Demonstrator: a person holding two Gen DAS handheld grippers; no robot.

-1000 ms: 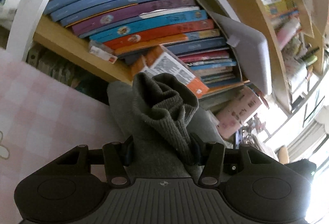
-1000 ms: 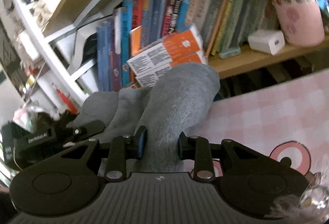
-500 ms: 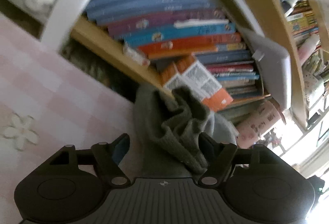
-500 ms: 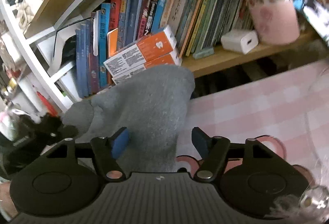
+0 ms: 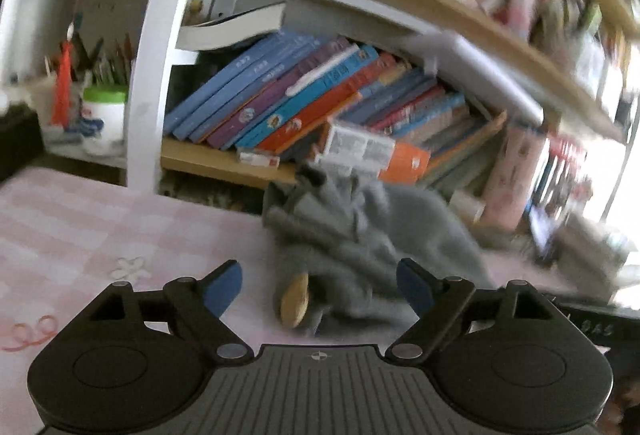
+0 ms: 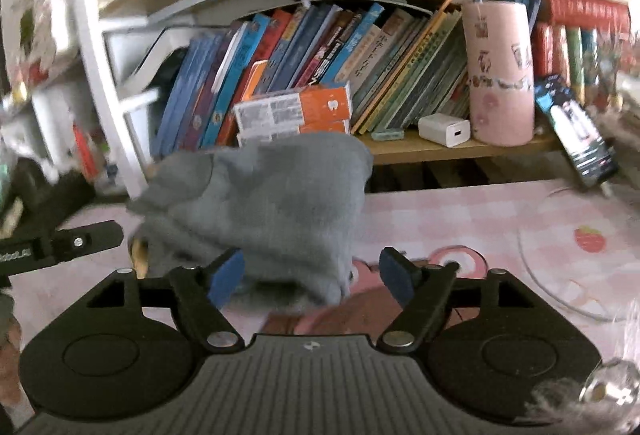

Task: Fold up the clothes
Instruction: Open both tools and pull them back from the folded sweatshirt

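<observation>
A grey knitted garment (image 5: pixel 360 235) lies bunched on the pink checked tablecloth (image 5: pixel 100 219), close to the bookshelf. A tan patch (image 5: pixel 294 299) shows at its near edge. My left gripper (image 5: pixel 318 287) is open, its blue-padded fingers standing wide on either side of the garment's near end. In the right wrist view the same grey garment (image 6: pixel 272 203) is a folded heap in front of my right gripper (image 6: pixel 312 273), which is open too, with the cloth's edge between its spread fingers. The other gripper's black body (image 6: pixel 60 239) shows at the left.
A wooden bookshelf (image 6: pixel 440 147) full of leaning books runs along the table's far side, with an orange box (image 6: pixel 292 111), a white charger (image 6: pixel 444 129) and a pink cylinder (image 6: pixel 500 75). A white shelf post (image 5: pixel 152 75) and a green-lidded jar (image 5: pixel 106 115) stand left.
Both grippers went from shut on the grey garment to open and drew back. The garment dropped from their hold onto the tablecloth.
</observation>
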